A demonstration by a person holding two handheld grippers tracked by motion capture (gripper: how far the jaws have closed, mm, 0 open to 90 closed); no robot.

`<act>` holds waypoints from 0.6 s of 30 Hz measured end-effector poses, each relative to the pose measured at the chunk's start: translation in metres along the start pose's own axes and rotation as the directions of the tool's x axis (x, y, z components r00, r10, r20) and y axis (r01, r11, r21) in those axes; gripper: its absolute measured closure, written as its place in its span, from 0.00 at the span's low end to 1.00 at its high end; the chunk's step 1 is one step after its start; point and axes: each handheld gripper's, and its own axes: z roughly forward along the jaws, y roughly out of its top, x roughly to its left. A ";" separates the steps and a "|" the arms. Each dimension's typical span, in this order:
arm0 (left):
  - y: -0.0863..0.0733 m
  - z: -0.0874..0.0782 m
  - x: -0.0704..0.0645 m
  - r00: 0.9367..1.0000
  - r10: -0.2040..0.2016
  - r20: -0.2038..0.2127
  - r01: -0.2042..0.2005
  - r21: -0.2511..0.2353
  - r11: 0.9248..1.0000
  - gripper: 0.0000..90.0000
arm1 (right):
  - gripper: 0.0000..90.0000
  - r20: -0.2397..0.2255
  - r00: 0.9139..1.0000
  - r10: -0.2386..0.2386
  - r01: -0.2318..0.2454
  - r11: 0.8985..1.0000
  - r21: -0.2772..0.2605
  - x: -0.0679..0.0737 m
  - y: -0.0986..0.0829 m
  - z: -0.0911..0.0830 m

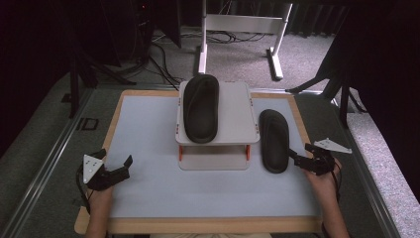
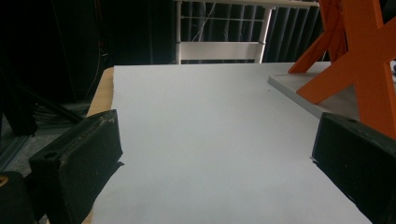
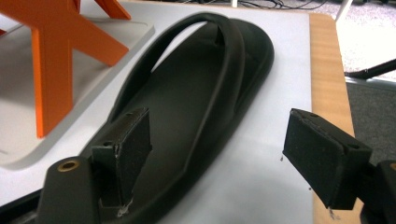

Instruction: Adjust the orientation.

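One black sandal (image 1: 201,107) lies on the top shelf of a small white rack (image 1: 235,116) with orange legs. A second black sandal (image 1: 275,140) (image 3: 196,107) lies flat on the table mat to the right of the rack. My right gripper (image 1: 301,153) (image 3: 219,154) stands open at that sandal's heel end, one jaw over the sole and the other to its outer side on the mat. My left gripper (image 1: 116,163) (image 2: 210,158) is open at the front left of the mat with nothing between its jaws.
The pale mat (image 1: 148,183) rests on a wooden board (image 1: 208,225). The rack's orange leg (image 2: 359,60) (image 3: 51,70) stands close to both grippers' lines of sight. A white table frame (image 1: 237,34) stands on the floor beyond. A grey three-cornered plate (image 1: 333,145) lies right of the board.
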 end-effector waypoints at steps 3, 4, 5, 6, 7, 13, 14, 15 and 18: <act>0.000 0.000 0.001 1.000 -0.005 0.005 0.005 -0.005 1.000 0.01 | 0.24 -0.017 1.000 -0.015 0.015 1.000 0.012 0.002 0.009 0.003; 0.000 -0.001 0.000 1.000 -0.006 0.007 0.006 -0.006 1.000 0.01 | 0.25 -0.037 0.999 -0.022 0.022 1.000 0.016 0.003 0.012 0.003; 0.000 -0.001 0.000 1.000 -0.006 0.010 0.006 -0.007 1.000 0.01 | 0.25 -0.049 0.998 -0.026 0.027 0.999 0.021 0.003 0.015 0.004; 0.000 -0.001 0.000 1.000 -0.005 0.013 0.005 -0.005 1.000 0.01 | 0.26 -0.053 0.998 -0.026 0.027 0.999 0.028 0.003 0.018 0.006; 0.000 0.000 -0.001 1.000 -0.001 0.011 0.001 -0.003 1.000 0.01 | 0.26 -0.062 0.998 -0.024 0.026 0.999 0.034 0.002 0.021 0.007; 0.000 0.000 0.000 1.000 -0.009 0.009 0.009 -0.005 1.000 0.01 | 0.26 -0.058 0.998 -0.018 0.021 0.998 0.057 -0.006 0.038 0.015; 0.000 -0.001 0.000 1.000 -0.011 0.009 0.011 -0.006 1.000 0.01 | 0.26 -0.052 0.998 -0.020 0.024 0.998 0.063 -0.007 0.041 0.016; 0.000 -0.001 0.000 1.000 -0.011 0.008 0.011 -0.006 1.000 0.01 | 0.27 -0.053 0.998 -0.024 0.027 0.997 0.072 -0.008 0.043 0.017; 0.000 -0.001 -0.001 1.000 -0.003 0.015 0.003 -0.004 1.000 0.01 | 0.28 -0.052 0.998 -0.027 0.031 0.996 0.084 -0.011 0.050 0.022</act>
